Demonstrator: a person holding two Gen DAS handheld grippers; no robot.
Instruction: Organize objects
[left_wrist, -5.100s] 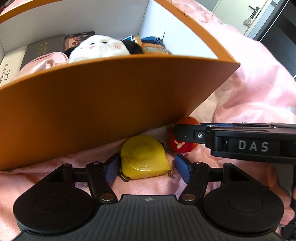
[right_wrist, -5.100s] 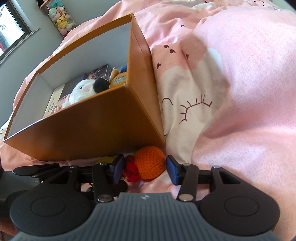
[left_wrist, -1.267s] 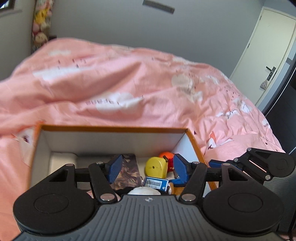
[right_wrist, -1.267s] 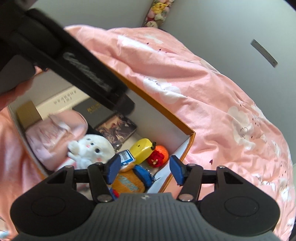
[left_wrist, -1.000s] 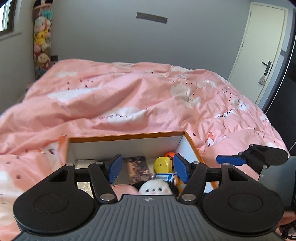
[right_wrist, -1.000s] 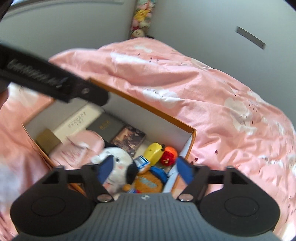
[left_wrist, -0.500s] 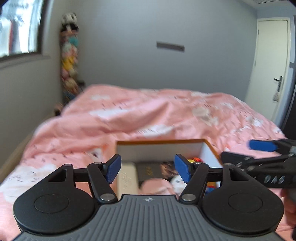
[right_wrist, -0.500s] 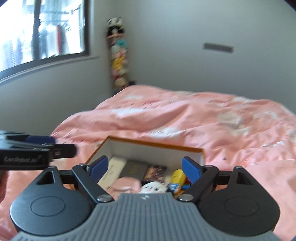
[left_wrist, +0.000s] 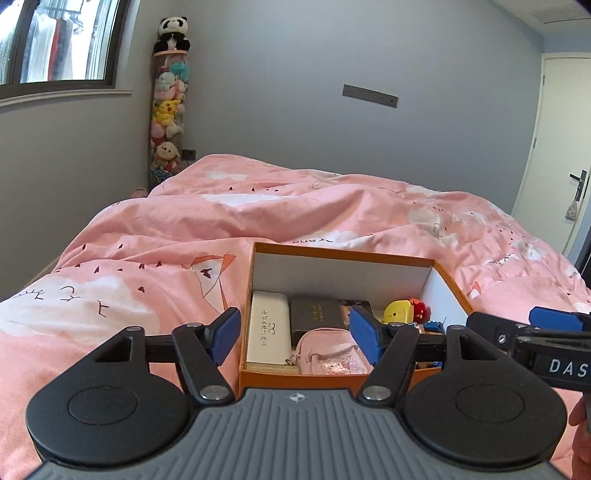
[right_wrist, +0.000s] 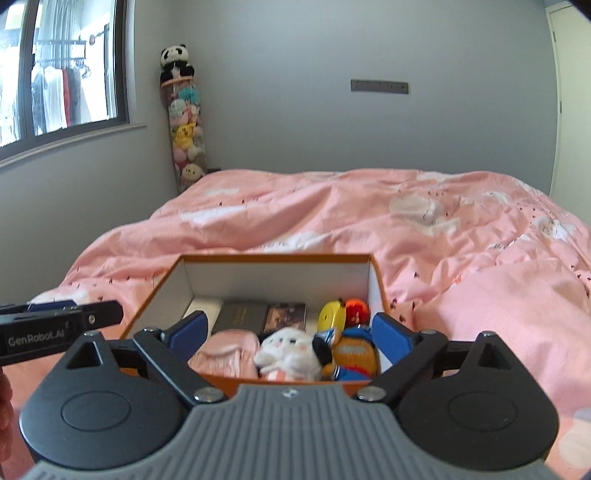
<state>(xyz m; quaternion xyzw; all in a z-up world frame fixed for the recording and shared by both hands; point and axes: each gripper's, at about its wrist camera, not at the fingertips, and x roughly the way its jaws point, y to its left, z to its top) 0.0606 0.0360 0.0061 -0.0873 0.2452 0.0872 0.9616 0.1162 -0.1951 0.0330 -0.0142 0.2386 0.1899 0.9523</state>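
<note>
We hold both grippers (left gripper (left_wrist: 293, 334), right gripper (right_wrist: 290, 332)) wide and empty; box (right_wrist: 275, 257) at twelve o'clock looks packed, so nothing remains.

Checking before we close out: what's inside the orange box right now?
Inside the orange box: white case, dark box, picture card, pink pouch, white plush, orange-blue plush, yellow tape measure, red-orange toy. Anything beneath them is hidden.
</note>
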